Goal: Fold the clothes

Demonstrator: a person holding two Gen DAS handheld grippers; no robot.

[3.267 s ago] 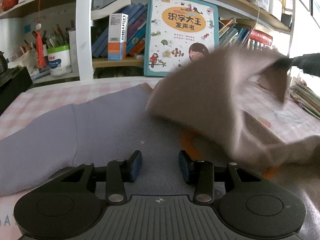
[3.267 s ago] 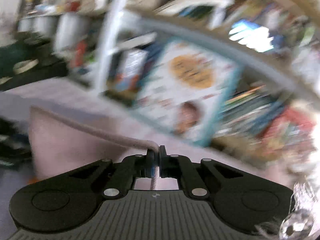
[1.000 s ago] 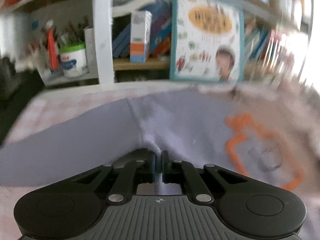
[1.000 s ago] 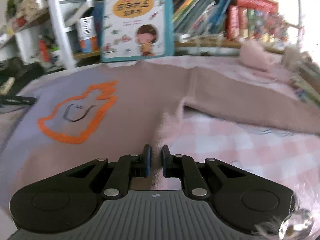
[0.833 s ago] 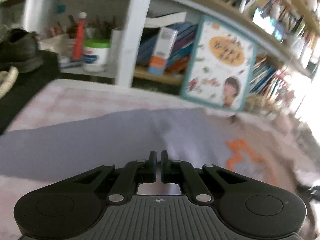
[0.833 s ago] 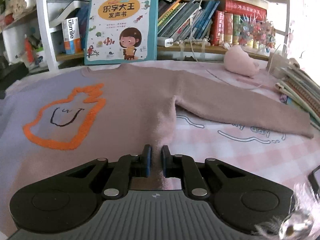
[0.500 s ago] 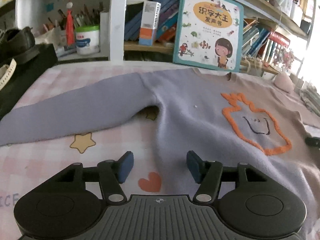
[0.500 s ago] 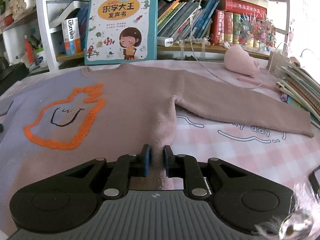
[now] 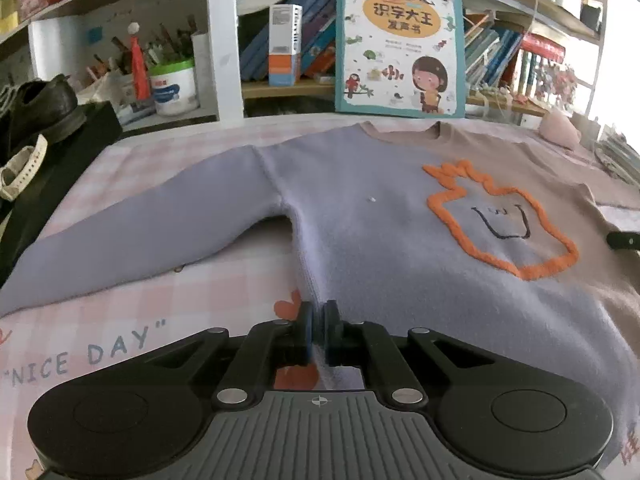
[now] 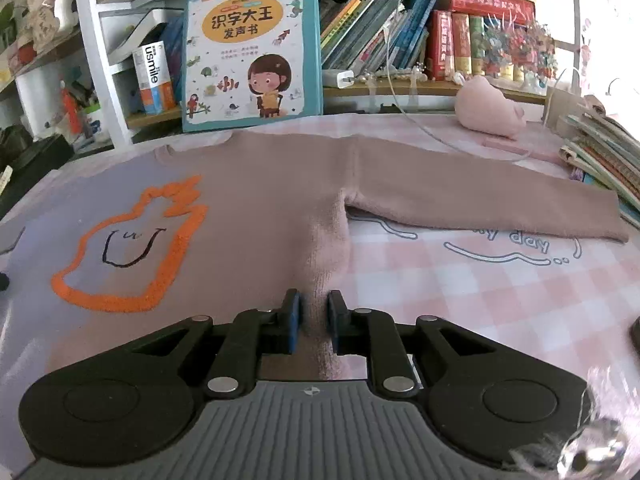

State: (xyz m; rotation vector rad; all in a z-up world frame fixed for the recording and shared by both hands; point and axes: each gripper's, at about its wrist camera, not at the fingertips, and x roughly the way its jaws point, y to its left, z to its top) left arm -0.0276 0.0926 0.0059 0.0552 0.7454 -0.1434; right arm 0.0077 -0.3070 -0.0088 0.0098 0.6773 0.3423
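Pinching the two-tone sweater hem corners, left gripper clamped tight, right gripper slightly parted around fabric, we judge both corners should rise level, keeping the hem taut

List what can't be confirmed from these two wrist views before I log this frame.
- Sweater bottom hem: both views, hidden under the gripper bodies.
- Purple sleeve cuff: left wrist view, cut off by the left edge.
- Right gripper: whether its pads touch the fabric between them is unclear.
- Left gripper: shut on the sweater.
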